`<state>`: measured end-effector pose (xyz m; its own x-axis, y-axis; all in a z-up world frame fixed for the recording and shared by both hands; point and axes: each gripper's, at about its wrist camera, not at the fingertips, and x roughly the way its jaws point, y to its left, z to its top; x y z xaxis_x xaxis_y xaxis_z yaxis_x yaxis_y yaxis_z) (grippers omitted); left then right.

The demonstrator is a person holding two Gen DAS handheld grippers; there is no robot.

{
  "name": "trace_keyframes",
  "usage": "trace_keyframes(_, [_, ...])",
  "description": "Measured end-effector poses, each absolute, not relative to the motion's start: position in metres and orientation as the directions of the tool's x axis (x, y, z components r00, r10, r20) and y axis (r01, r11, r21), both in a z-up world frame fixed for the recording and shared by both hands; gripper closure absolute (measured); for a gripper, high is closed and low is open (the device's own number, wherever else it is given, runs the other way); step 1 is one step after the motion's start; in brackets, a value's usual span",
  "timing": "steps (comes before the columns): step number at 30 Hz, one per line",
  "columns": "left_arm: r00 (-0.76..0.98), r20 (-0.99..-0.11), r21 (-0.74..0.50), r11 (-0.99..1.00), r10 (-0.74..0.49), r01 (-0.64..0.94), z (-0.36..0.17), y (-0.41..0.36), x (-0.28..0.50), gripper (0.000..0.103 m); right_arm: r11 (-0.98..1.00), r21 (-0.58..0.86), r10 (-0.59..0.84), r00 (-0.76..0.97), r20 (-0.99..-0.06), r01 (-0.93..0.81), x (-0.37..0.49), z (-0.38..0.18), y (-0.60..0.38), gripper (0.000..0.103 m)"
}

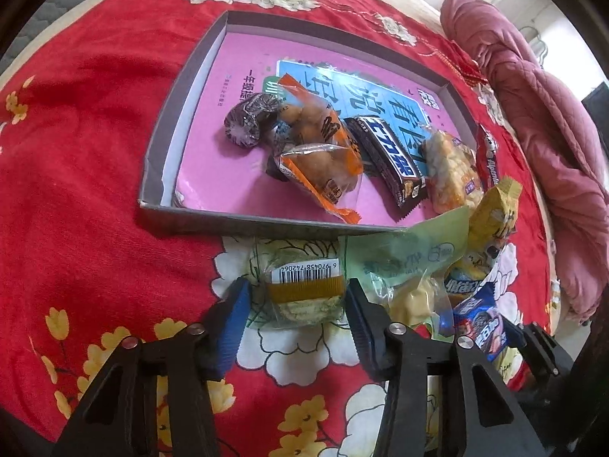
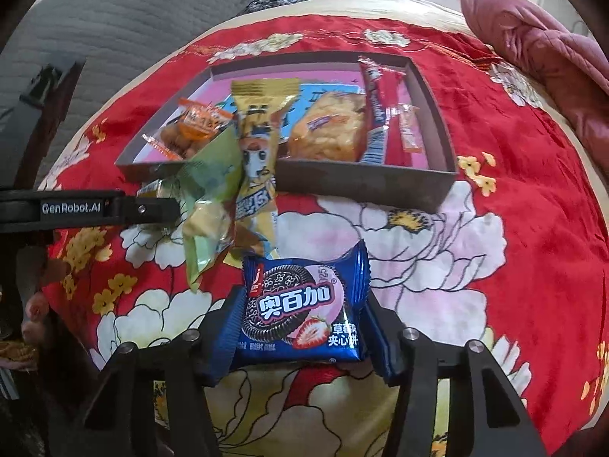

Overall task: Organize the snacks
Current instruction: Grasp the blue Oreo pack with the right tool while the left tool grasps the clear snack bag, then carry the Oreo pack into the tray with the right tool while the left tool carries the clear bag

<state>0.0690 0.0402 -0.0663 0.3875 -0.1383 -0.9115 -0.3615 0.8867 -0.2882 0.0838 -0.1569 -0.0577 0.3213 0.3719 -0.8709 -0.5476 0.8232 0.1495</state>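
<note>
In the left wrist view my left gripper (image 1: 297,293) points down at a clear-wrapped round pastry (image 1: 300,285) with a barcode label, lying on the red cloth just in front of the grey box (image 1: 228,224). Both blue pads touch its wrapper. In the right wrist view my right gripper (image 2: 302,304) is shut on a blue sandwich-cookie pack (image 2: 300,308), held by its two sides. A green packet (image 2: 209,205) and a yellow packet (image 2: 255,152) lean on the box's front wall (image 2: 361,186). The left gripper's finger (image 2: 114,207) shows at the left.
The box, lined with a pink book, holds a round dark sweet (image 1: 245,125), orange packets (image 1: 319,160), a black chocolate bar (image 1: 388,160), a rice-cake pack (image 1: 453,175) and a red stick pack (image 1: 491,160). A pink quilt (image 1: 533,114) is bunched at the right.
</note>
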Motion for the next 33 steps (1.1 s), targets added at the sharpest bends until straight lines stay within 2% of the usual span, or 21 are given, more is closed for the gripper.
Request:
trace_keyframes(11, [0.419, -0.898, -0.286, 0.899, -0.132, -0.331, -0.046, 0.040, 0.059, 0.055, 0.887, 0.196, 0.363, 0.369, -0.856, -0.417, 0.099, -0.049, -0.192, 0.047])
trace_keyframes(15, [0.447, -0.885, -0.295, 0.899, -0.129, -0.325, -0.033, 0.042, 0.055, 0.055, 0.894, 0.240, 0.397, 0.419, -0.816, -0.380, 0.104, -0.039, -0.205, 0.047])
trace_keyframes(21, [0.493, -0.862, -0.299, 0.905, -0.120, -0.302, -0.012, 0.041, 0.054, 0.055, 0.885, 0.270, 0.445, 0.514, -0.734, -0.380, 0.109, -0.016, -0.213, 0.047])
trace_keyframes(33, [0.536, -0.837, -0.306, 0.908, -0.114, -0.285, 0.002, 0.036, 0.071, 0.055, 0.859, 0.271, 0.490, 0.544, -0.681, -0.435, 0.122, -0.006, -0.204, 0.047])
